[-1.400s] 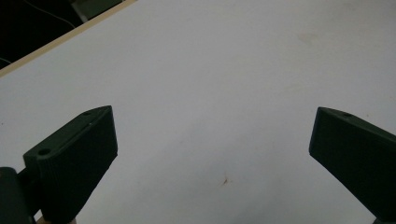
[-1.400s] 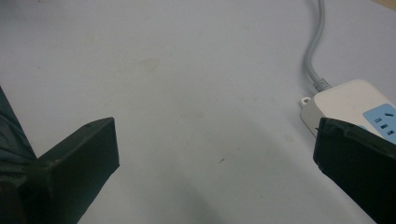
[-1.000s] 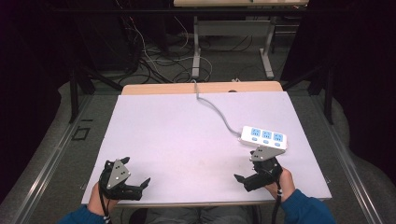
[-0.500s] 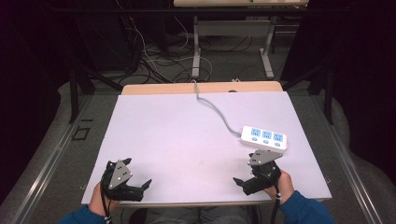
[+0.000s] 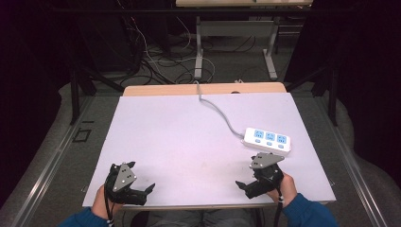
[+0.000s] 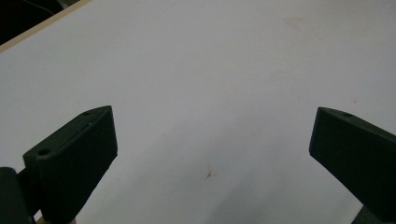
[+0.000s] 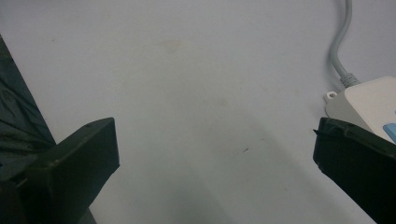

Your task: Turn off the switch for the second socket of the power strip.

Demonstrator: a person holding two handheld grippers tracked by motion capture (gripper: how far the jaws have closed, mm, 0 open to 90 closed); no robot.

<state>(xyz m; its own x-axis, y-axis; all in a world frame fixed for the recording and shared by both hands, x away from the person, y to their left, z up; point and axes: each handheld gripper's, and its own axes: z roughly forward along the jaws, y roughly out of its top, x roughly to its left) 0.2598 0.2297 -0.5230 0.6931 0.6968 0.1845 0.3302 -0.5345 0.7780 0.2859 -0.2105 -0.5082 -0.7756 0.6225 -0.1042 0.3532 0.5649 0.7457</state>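
Worktop: a white worktop (image 5: pixel 189 137) takes up the middle of the high view, with a strip of bare wood along its far edge; its surface also lies behind the jaws in the left gripper view (image 6: pixel 196 70) and the right gripper view (image 7: pixel 187 70).
Power strip: a white power strip (image 5: pixel 267 140) with three blue socket faces lies flat at the centre right of the high view, just beyond the right gripper; one white corner of it (image 7: pixel 364 105) shows at the right edge of the right gripper view, partly behind the right-hand jaw.
Cable: a grey cable (image 5: pixel 218 110) runs from the strip's left end up and left across the worktop to its far edge near the top centre; it curves down from the upper right of the right gripper view (image 7: pixel 337 51) into the strip.
Left gripper: the left gripper (image 5: pixel 137 182) sits at the lower left of the high view, in a hand at the near edge; its jaws stand wide apart with nothing between them (image 6: pixel 212 154).
Right gripper: the right gripper (image 5: pixel 255 177) sits at the lower right of the high view, in a hand with a blue sleeve (image 5: pixel 307 213); its jaws are spread wide and hold nothing (image 7: pixel 215 158).
Floor: dark, with tangled wires (image 5: pixel 156 61) and metal table legs (image 5: pixel 198 52) at the top of the high view.
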